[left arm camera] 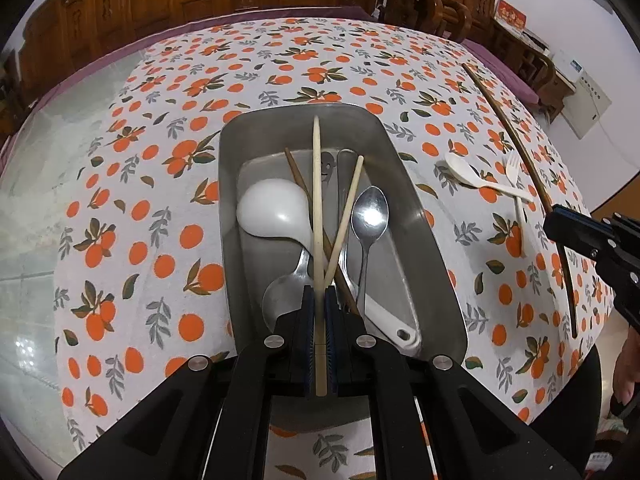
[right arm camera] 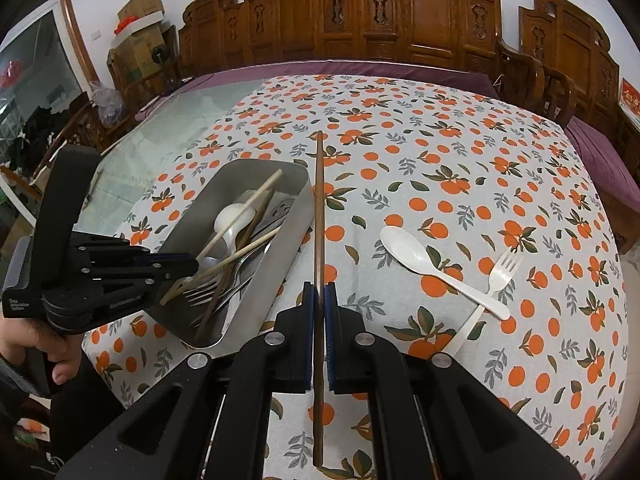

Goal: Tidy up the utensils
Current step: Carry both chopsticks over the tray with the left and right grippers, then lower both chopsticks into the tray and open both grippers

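Left wrist view looks down into a metal tray (left arm camera: 404, 184) standing on a bench covered with an orange-print cloth (left arm camera: 132, 208). The left gripper (left arm camera: 319, 300) has its fingers (left arm camera: 307, 320) closed on a pale chopstick (left arm camera: 317, 184), which runs straight away from the camera over the tray's contents. A second pale chopstick (left arm camera: 346, 216) leans across it to the right. Under them lie a white ladle (left arm camera: 272, 210) at the left, a steel spoon (left arm camera: 370, 216) at the right, another steel spoon (left arm camera: 282, 300) at the near end, and a dark brown chopstick (left arm camera: 296, 172) angled toward the far left. A slotted steel utensil (left arm camera: 327, 166) shows at the tray's far end.

Right wrist view shows the right gripper (right arm camera: 319, 304) with its fingers (right arm camera: 330, 320) clamped on a dark brown chopstick (right arm camera: 319, 200) that points toward the far side, just right of the tray (right arm camera: 296, 232). The left gripper (right arm camera: 176, 270) reaches over the tray's near end from the left, held by a hand (right arm camera: 36, 340).

On the cloth to the right, well apart from the tray, a white plastic spoon (right arm camera: 424, 262) lies with its handle crossing over a white plastic fork (right arm camera: 494, 284). Carved wooden furniture (right arm camera: 400, 16) stands behind the bench.
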Demonstrator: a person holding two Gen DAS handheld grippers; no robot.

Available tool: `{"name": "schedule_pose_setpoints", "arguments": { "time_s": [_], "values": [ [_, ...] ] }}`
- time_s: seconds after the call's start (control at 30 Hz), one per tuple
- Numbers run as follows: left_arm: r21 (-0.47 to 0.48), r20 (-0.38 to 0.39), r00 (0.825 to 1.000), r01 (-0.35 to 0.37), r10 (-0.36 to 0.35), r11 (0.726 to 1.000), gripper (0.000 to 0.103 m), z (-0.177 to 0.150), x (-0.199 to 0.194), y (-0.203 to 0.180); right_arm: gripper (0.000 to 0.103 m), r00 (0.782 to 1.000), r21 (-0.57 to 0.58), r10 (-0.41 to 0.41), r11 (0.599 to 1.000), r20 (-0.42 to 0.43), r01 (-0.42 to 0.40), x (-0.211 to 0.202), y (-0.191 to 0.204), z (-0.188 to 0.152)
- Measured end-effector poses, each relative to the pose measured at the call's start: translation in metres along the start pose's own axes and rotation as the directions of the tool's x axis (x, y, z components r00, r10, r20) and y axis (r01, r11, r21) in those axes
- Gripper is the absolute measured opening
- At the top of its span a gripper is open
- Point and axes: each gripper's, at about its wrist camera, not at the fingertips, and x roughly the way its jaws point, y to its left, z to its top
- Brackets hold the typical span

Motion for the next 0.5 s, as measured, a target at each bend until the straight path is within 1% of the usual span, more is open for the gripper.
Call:
{"name": "schedule_pose_setpoints", "arguments": {
  "time_s": [0.1,0.17,0.33,0.5],
  "values": [
    [-0.009,-0.003,1.000,0.018,-0.018,1.000,0.007,0.001,0.000,0.001,0.006,1.000,-0.003,0.003,1.000,-0.002,-0.003,0.002,0.002,0.001],
    [-0.010,0.004,1.000,0.017,-0.017,1.000,0.012,0.000,-0.004,0.002,0.006,1.000,-0.006,0.007,1.000,-0.004,-0.007,0.004,0.004,0.002],
    [-0.019,0.048,0.999,0.004,-0.003,1.000,0.012,-0.004,-0.025,0.009,0.006,1.000,-0.019,0.027,0.999,-0.006,-0.027,0.012,0.015,0.008],
    [-0.047,0.091,0.996,-0.012,0.017,0.999,0.013,-0.007,-0.046,0.025,0.006,0.999,-0.037,0.051,0.998,-0.008,-0.051,0.020,0.032,0.017]
  ]
}}
